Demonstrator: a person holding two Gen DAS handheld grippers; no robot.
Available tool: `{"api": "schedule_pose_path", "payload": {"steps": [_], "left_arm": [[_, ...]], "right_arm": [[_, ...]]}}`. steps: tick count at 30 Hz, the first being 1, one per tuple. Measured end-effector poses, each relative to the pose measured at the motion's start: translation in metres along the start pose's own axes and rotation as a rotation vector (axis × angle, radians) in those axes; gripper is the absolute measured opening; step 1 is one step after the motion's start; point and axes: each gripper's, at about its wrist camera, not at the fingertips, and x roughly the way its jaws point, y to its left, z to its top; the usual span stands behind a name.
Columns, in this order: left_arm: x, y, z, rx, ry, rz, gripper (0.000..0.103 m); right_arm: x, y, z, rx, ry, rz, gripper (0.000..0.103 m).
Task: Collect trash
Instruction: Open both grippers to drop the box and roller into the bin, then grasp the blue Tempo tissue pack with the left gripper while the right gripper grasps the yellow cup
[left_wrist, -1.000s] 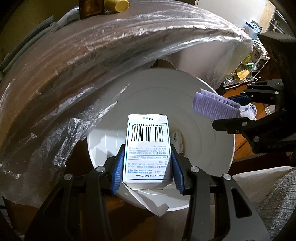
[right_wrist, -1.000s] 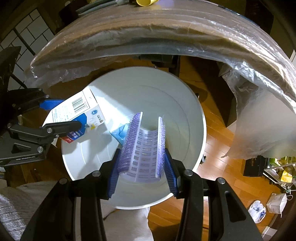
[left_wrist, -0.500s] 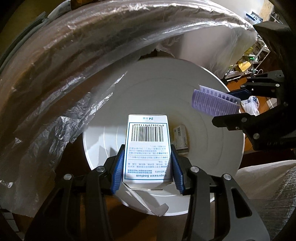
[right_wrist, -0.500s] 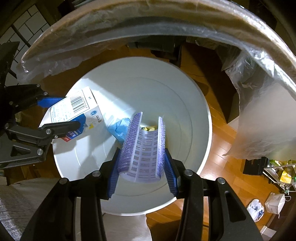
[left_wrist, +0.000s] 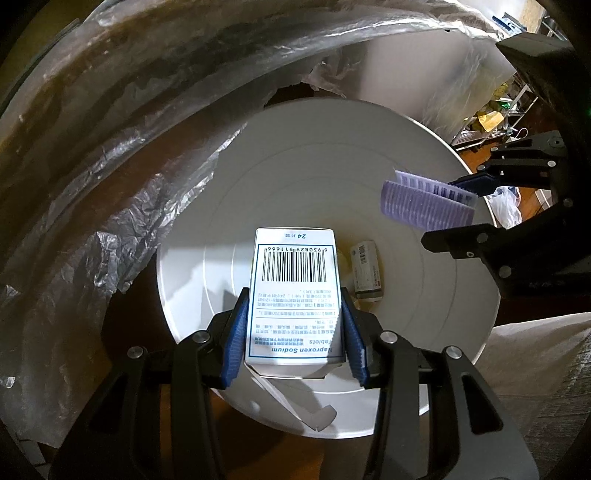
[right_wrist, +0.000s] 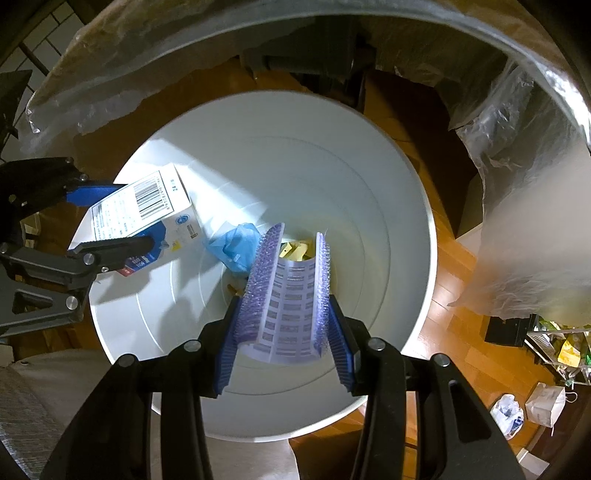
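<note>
White and barcoded, the tablet box (left_wrist: 294, 297) is sitting clamped in the left tongs (left_wrist: 294, 328) above the open white bin (left_wrist: 406, 155). The right tongs (right_wrist: 283, 328) are pinching a curled purple blister sheet (right_wrist: 290, 299) over it. Only the right view is showing a blue glove (right_wrist: 236, 245) inside; the left is showing a small carton (left_wrist: 365, 269).

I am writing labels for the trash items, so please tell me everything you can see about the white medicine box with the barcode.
The white cardboard medicine box is a flat rectangular carton with a black barcode, small print, "Naproxen Sodium Tablets" and blue and red side panels. Its near end flap hangs open. The left hand-held gripper is shut on it, blue pads pressing both long sides. It is held over the open round white plastic bin, not yet dropped, touching nothing else.
</note>
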Motion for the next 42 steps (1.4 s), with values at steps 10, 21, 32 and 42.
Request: {"api": "schedule_pose_path", "payload": {"steps": [10, 21, 32, 42], "left_arm": [[0.007, 0.005, -0.002, -0.005, 0.007, 0.022, 0.048], [-0.021, 0.018, -0.006, -0.038, -0.049, 0.034, 0.061], [-0.116, 0.027, 0.002, -0.039, -0.257, -0.009, 0.071], [-0.163, 0.093, 0.063, -0.112, -0.478, 0.12, 0.094]], "right_arm": [[0.007, 0.0, 0.0, -0.006, 0.014, -0.013, 0.051], [-0.016, 0.0, 0.002, 0.005, -0.06, -0.05, 0.09], [-0.094, 0.011, 0.014, -0.022, -0.245, 0.026, 0.09], [-0.138, 0.017, 0.076, -0.08, -0.447, -0.067, 0.098]]}}
